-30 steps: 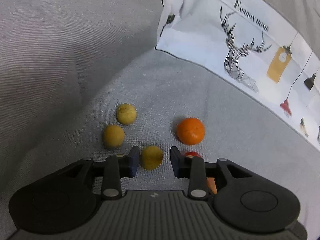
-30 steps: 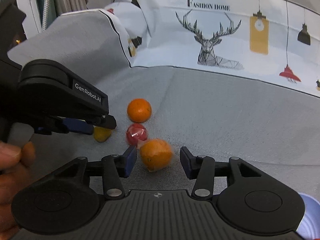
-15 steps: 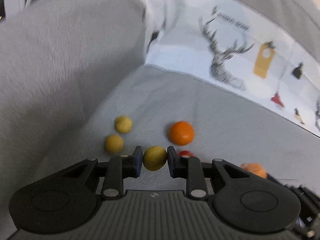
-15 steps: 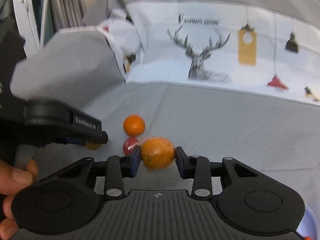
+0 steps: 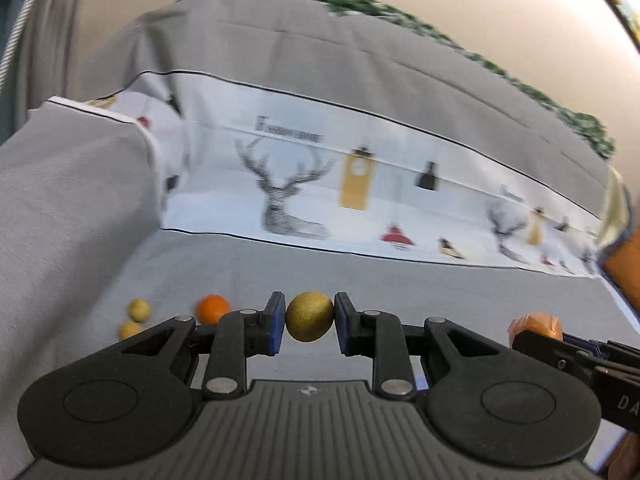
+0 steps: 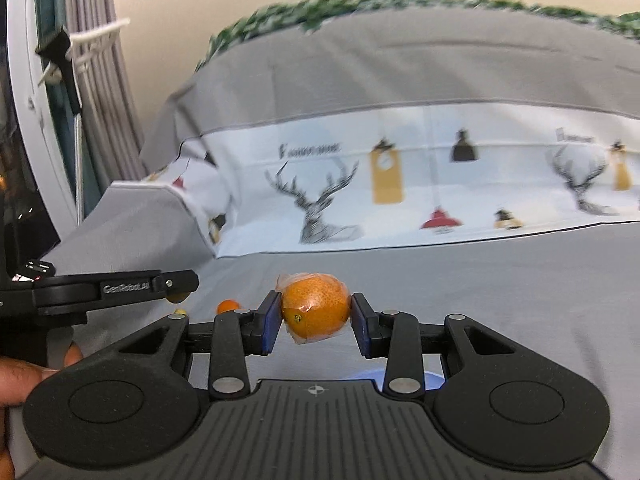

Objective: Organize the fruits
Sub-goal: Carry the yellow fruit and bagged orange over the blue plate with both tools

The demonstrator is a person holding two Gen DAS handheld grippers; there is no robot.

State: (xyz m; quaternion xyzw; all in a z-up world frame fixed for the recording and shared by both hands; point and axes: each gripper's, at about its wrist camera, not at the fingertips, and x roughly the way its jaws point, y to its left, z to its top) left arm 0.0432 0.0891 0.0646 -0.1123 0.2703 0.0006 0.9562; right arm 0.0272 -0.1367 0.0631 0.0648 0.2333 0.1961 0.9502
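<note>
"GenRobot.AI" is read on the left tool (image 5: 309, 322), which is clamped on a yellow-green fruit (image 5: 309, 316). A plastic-wrapped orange (image 6: 316, 307) is clamped in the right tool (image 6: 315, 323). A bare orange (image 5: 213, 307) and two small yellow fruits (image 5: 139, 309) are left far left on the grey cover (image 5: 460, 292), otherwise open to the deer-printed fabric (image 5: 360, 200), its lettering blurred.

A sofa seat (image 5: 400, 280) under grey cloth carries the fruit. On it lies a bare orange (image 5: 213, 308). Two small yellow fruits (image 5: 139, 309) lie just left of the orange, one nearer the camera. Behind the orange, a deer-print cloth (image 5: 360, 200) drapes the backrest.
</note>
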